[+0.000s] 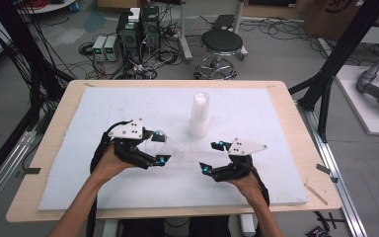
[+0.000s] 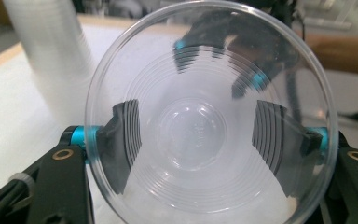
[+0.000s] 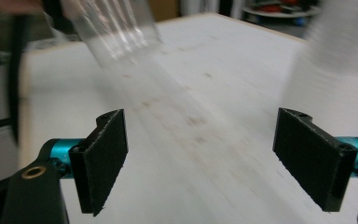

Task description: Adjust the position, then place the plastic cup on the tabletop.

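A clear plastic cup [image 1: 159, 140] lies on its side in my left gripper [image 1: 160, 146], just above the white foam board [image 1: 103, 108]. In the left gripper view I look into the cup [image 2: 193, 126], and both black pads [image 2: 121, 135] press on its wall from outside. My right gripper [image 1: 212, 156] hovers a little to the right of it, open, with nothing between its pads [image 3: 100, 158]. From the right gripper [image 3: 200, 158], the held cup [image 3: 112, 28] appears blurred at the upper left. A tall stack of clear cups [image 1: 199, 116] stands upright behind the two grippers.
The foam board covers most of the wooden table [image 1: 74, 94]. The cup stack [image 2: 51, 60] rises close at the left of the left gripper view and blurs the right edge [image 3: 340, 46] of the right gripper view. A stool [image 1: 221, 44] and computers [image 1: 138, 29] stand beyond the table.
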